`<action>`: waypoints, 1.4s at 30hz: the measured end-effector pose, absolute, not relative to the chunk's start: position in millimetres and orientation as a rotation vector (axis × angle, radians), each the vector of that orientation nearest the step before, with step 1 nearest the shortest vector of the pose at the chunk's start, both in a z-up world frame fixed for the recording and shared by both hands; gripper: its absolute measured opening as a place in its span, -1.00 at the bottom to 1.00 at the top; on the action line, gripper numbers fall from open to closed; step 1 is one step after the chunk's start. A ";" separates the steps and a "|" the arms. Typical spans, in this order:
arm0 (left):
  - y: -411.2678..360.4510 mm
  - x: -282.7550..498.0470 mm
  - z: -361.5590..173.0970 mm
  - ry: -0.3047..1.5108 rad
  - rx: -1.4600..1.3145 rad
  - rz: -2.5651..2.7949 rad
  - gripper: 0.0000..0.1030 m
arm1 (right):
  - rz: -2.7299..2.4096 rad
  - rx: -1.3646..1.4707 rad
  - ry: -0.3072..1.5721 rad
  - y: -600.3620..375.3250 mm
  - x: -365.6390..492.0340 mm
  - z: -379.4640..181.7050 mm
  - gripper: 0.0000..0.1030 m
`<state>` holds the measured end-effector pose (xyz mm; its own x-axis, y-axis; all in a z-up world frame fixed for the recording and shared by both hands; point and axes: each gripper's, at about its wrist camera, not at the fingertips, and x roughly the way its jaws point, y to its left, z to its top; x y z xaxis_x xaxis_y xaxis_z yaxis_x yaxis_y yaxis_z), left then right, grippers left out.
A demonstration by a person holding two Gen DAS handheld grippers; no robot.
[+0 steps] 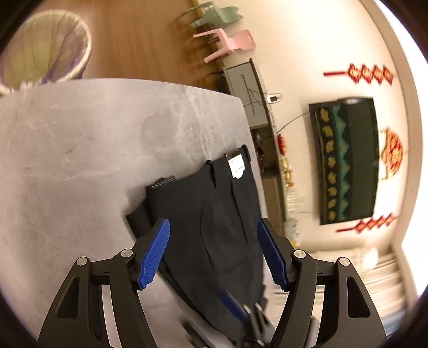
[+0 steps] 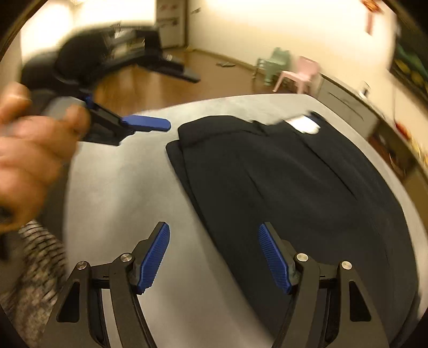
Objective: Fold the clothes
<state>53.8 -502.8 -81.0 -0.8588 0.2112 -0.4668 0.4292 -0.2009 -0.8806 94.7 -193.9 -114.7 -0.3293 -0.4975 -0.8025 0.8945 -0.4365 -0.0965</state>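
Dark folded trousers (image 1: 214, 214) with a white label (image 1: 236, 167) at the waistband lie on the grey marble table (image 1: 80, 150), near its right edge. My left gripper (image 1: 214, 254) is open and empty, held above the near part of the trousers. In the right wrist view the trousers (image 2: 294, 192) cover the right half of the table (image 2: 120, 200). My right gripper (image 2: 214, 257) is open and empty, its right finger over the trousers' near edge. The left gripper (image 2: 149, 124) also shows there, held by a hand at the left, just left of the trousers' far corner.
A mesh laundry basket (image 1: 45, 53) stands on the wooden floor beyond the table. Pink (image 1: 227, 44) and green (image 1: 214, 14) small chairs stand by the wall. A cabinet (image 1: 248, 93) and a dark wall hanging (image 1: 345, 160) are to the right. Exercise equipment (image 2: 149, 53) stands far back.
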 end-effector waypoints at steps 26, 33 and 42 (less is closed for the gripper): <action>-463.2 31.2 -86.5 1.891 0.823 -2.326 0.52 | -1.894 0.979 0.274 -232.2 10.6 -127.2 -0.90; -429.9 -2.1 -70.5 1.380 0.877 -2.516 -0.83 | -1.840 1.064 0.312 -216.3 -2.6 -144.0 -0.78; -321.1 -34.1 -39.5 0.554 1.031 -2.751 -0.84 | -2.080 1.130 0.161 -140.1 -100.9 -59.4 0.47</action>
<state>-34.1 -321.1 -39.5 -0.7519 -0.0120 -0.6592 0.2661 -0.9203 -0.2868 -100.9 -140.1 -59.4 -0.3283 -0.5541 -0.7650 0.6652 -0.7106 0.2292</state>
